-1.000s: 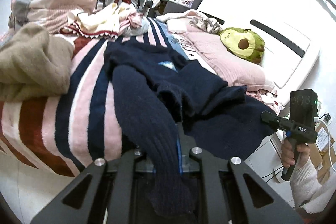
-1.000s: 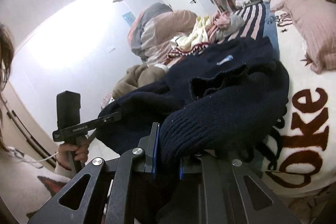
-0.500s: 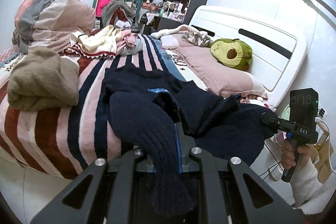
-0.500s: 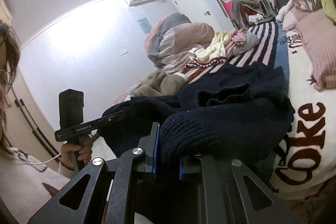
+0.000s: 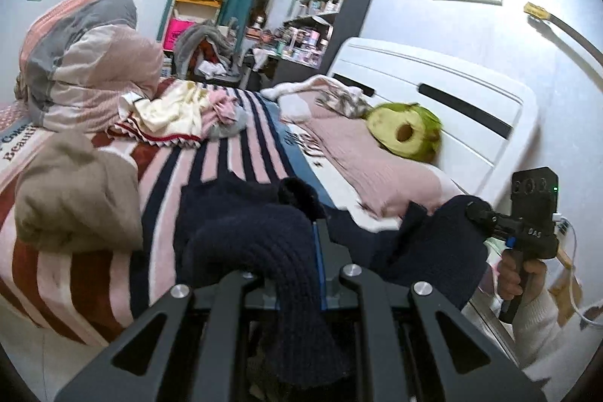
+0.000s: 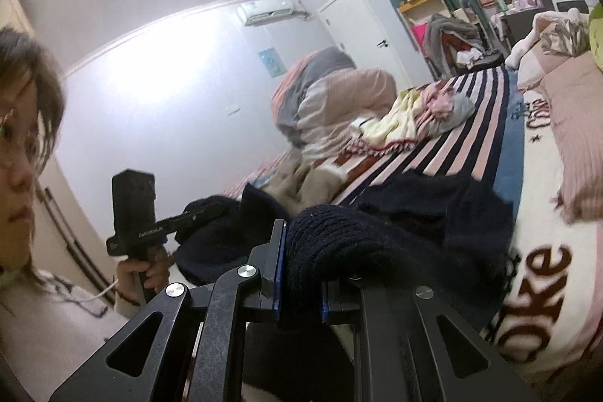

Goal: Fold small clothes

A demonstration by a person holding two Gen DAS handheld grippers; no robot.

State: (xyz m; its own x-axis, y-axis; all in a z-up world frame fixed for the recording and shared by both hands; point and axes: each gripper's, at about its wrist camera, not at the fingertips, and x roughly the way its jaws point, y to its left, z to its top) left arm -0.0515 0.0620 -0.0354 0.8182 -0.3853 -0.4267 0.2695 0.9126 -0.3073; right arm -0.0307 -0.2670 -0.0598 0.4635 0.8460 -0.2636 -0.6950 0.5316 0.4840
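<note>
A navy knitted sweater (image 5: 241, 213) lies at the near edge of the striped bed and also shows in the right wrist view (image 6: 433, 213). My left gripper (image 5: 297, 251) is shut on one thick knitted end of it, which drapes over the fingers. My right gripper (image 6: 301, 262) is shut on the other end, also bunched over the fingers. Each gripper shows in the other's view, the right one (image 5: 486, 217) and the left one (image 6: 207, 211), both lifted at the bed's near edge with the sweater hanging between them.
A tan garment (image 5: 75, 191) lies left of the sweater. A pile of cream and pink clothes (image 5: 181, 115) and a rolled duvet (image 5: 86, 59) sit further back. A pink pillow (image 5: 361, 153) and an avocado plush (image 5: 407, 134) lie by the white headboard (image 5: 471, 108).
Both grippers have lifted and pulled back toward the bed's near edge with the sweater ends. The sweater has bunched up, and more of the striped blanket shows behind it.
</note>
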